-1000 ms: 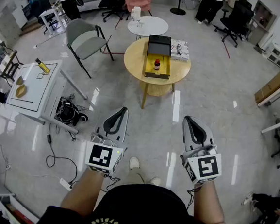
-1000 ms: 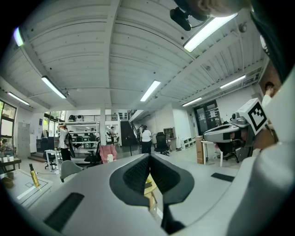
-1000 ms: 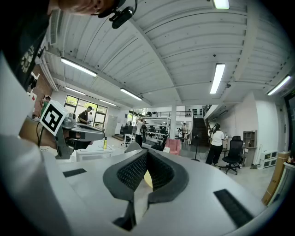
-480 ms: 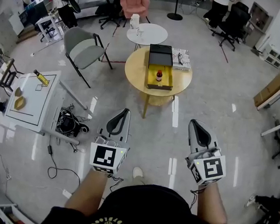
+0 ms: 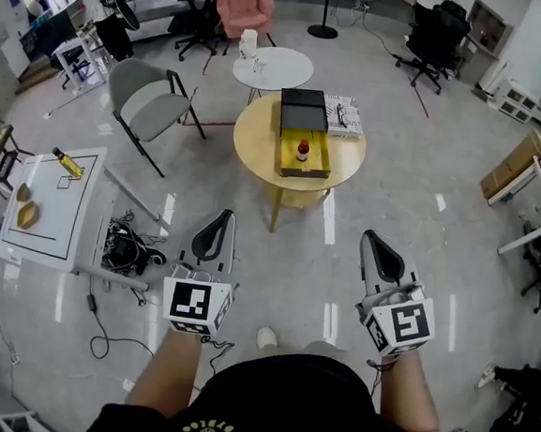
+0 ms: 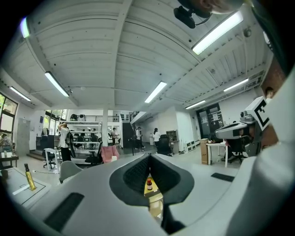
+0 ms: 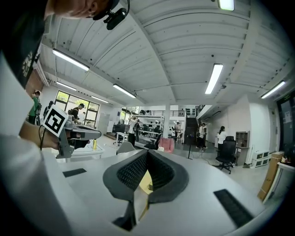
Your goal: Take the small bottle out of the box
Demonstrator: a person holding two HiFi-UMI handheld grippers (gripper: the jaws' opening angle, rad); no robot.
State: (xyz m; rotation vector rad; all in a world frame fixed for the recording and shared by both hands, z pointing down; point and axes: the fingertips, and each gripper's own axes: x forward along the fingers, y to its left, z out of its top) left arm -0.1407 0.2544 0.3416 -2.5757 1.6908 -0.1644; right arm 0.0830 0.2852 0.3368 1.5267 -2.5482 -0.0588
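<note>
At the lower edge of the head view: two hand-held grippers, side by side and well apart, over pale glossy floor.

Item 1, left gripper (image 5: 221, 215): jaws drawn together, tips meeting. Nothing lies between them and they touch nothing. Its own view (image 6: 148, 157) shows the ribbed pads closed to a seam.

Item 2, right gripper (image 5: 375, 236): jaws likewise pressed together, empty, touching nothing. Its own view (image 7: 146, 152) shows the pads meeting at the tip.

Item 3, small bottle (image 5: 303, 150): brown body, red cap, upright inside the box, far ahead of both grippers. It is also visible beyond the left jaws (image 6: 149, 184).

Item 4, box (image 5: 303, 174): yellow interior, its black lid (image 5: 303, 110) lying open at the far end. It sits near the middle of the round wooden table (image 5: 259, 134).

Item 5, stack of printed matter (image 5: 343, 116): just beside the lid, on the same table.

Item 6, small white round table (image 5: 281, 73): behind the wooden one.

Item 7, grey chair (image 5: 148, 110): left of the wooden table.

Item 8, white square table (image 5: 49, 215): far left, carrying a yellow bottle (image 5: 66, 161).
</note>
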